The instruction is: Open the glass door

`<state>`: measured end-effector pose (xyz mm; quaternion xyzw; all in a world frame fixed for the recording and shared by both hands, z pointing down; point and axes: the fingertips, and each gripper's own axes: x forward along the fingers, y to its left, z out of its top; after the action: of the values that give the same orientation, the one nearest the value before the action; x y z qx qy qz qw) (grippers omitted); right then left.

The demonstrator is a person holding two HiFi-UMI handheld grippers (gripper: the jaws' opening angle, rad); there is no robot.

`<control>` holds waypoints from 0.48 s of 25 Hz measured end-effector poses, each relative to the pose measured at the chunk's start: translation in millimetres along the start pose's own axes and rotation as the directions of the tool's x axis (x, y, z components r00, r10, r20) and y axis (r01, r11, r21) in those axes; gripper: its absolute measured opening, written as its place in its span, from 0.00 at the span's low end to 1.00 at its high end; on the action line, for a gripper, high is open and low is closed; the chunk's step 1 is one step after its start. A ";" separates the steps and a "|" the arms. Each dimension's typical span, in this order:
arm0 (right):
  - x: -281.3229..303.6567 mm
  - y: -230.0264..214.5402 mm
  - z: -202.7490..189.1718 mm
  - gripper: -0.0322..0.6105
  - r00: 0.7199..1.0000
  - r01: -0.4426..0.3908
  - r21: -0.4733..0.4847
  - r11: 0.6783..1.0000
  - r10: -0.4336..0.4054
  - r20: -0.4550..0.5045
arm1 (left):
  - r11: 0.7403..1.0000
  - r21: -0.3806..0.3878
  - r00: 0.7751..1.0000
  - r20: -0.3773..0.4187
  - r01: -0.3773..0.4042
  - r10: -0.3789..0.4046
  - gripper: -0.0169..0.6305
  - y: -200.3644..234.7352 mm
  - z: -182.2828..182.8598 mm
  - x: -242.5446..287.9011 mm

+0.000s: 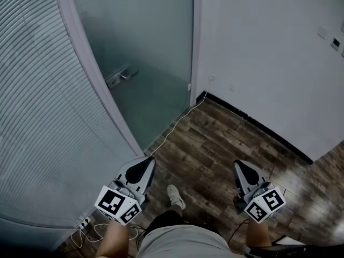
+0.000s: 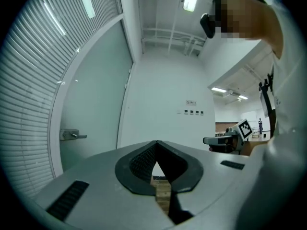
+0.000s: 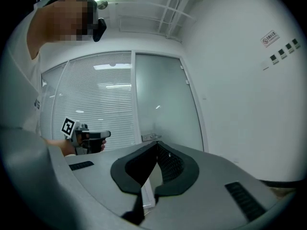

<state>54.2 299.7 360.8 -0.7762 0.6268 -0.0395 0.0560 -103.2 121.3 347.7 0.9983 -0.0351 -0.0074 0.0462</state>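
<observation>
The frosted glass door (image 1: 148, 42) stands closed ahead, between a blind-covered partition and a white wall. Its metal lever handle (image 1: 119, 78) sits on the door's left edge. In the left gripper view the handle (image 2: 72, 135) shows to the left of the jaws; in the right gripper view the handle (image 3: 151, 137) shows just above them. My left gripper (image 1: 147, 163) is held level, well short of the door, shut and empty. My right gripper (image 1: 238, 167) hangs at the same height to the right, also shut with nothing in it. Neither touches the door.
A curved partition with blinds (image 1: 37, 117) runs along the left. A white wall (image 1: 269, 52) with a black baseboard (image 1: 258, 125) is on the right. A thin white cable (image 1: 173, 127) trails over the wooden floor (image 1: 215, 144) to a power strip (image 1: 84, 223).
</observation>
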 end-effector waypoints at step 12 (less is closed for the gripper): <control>140.4 -55.9 17.6 0.05 0.995 -0.096 -0.034 0.995 0.095 -0.024 | 0.998 -0.020 0.998 0.011 -0.055 0.055 0.03 106.5 8.3 96.1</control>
<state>140.3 174.8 349.8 -0.7457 0.6643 -0.0346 0.0372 -14.9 7.9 348.2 0.9964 -0.0626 -0.0124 0.0558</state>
